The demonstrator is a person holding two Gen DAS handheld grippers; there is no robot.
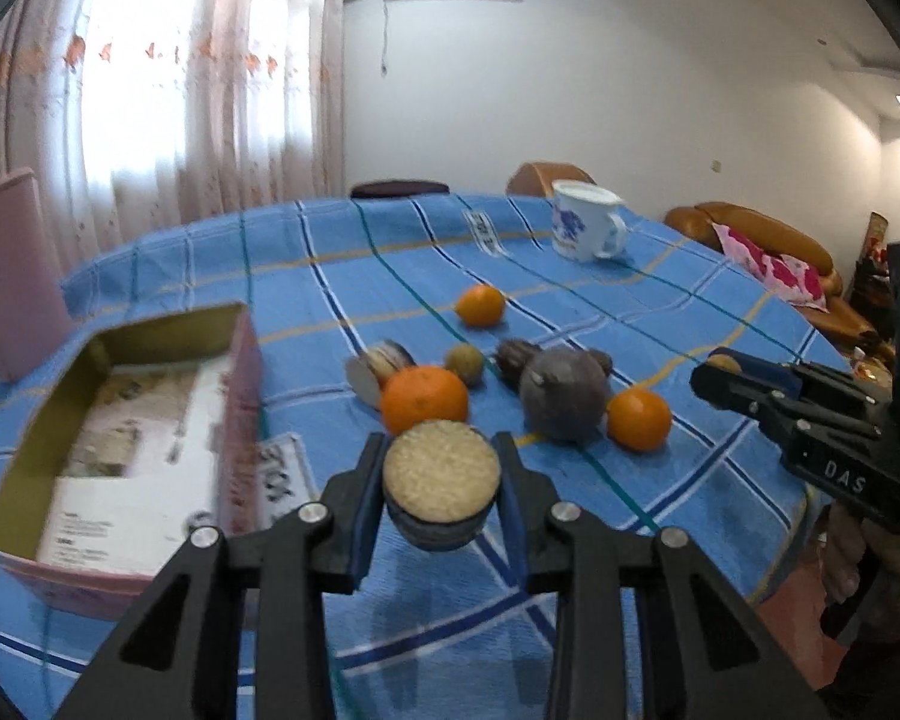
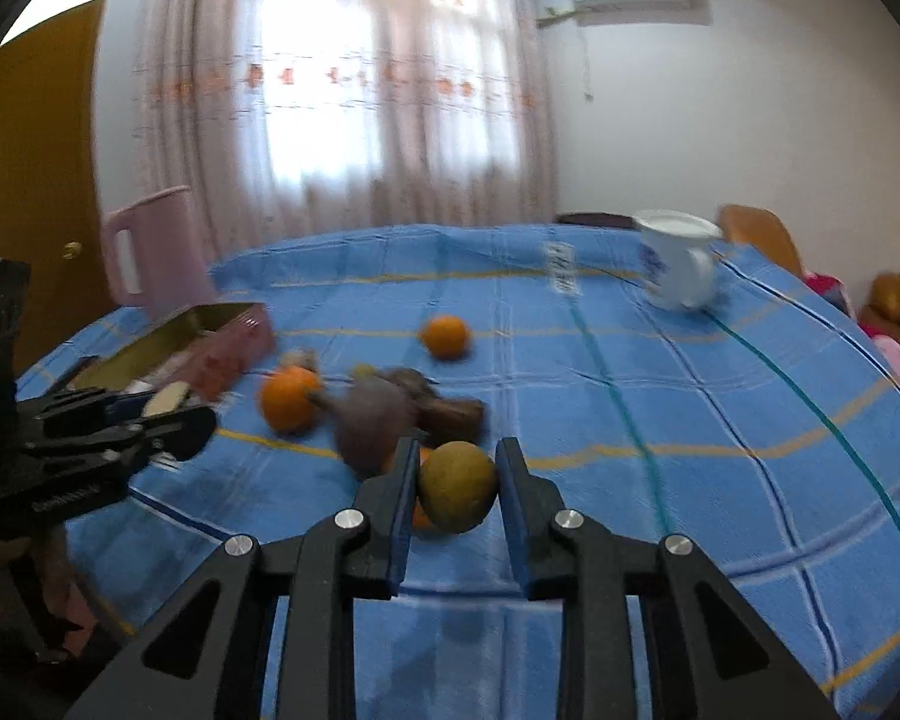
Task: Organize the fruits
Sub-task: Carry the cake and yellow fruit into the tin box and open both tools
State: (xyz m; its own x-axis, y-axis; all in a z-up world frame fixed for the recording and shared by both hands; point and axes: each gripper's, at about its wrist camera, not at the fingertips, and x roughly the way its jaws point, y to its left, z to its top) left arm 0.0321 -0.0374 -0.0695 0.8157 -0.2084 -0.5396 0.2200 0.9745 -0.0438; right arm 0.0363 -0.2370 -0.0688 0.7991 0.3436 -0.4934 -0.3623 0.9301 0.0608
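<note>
Fruits are lying in a loose cluster on the blue-checked bench (image 1: 570, 300), and two of them are already being carried. The left gripper (image 1: 441, 480) is clamping a halved fruit (image 1: 441, 471), cut face toward the camera, squarely between its fingers (image 1: 363, 480). The open box (image 1: 120, 420) is sitting to the left of that gripper and just beside it, so the left hand is the nearer one for a drop, calling for a sideways swing over the near wall. The right gripper (image 2: 457, 486) is gripping a yellow-green fruit (image 2: 457, 486) between its fingers (image 2: 399, 504), with the box (image 2: 210, 336) lying well off to its left, beyond the oranges (image 2: 288, 399). A mug (image 1: 588, 228) is standing at the far edge, clear of both
</note>
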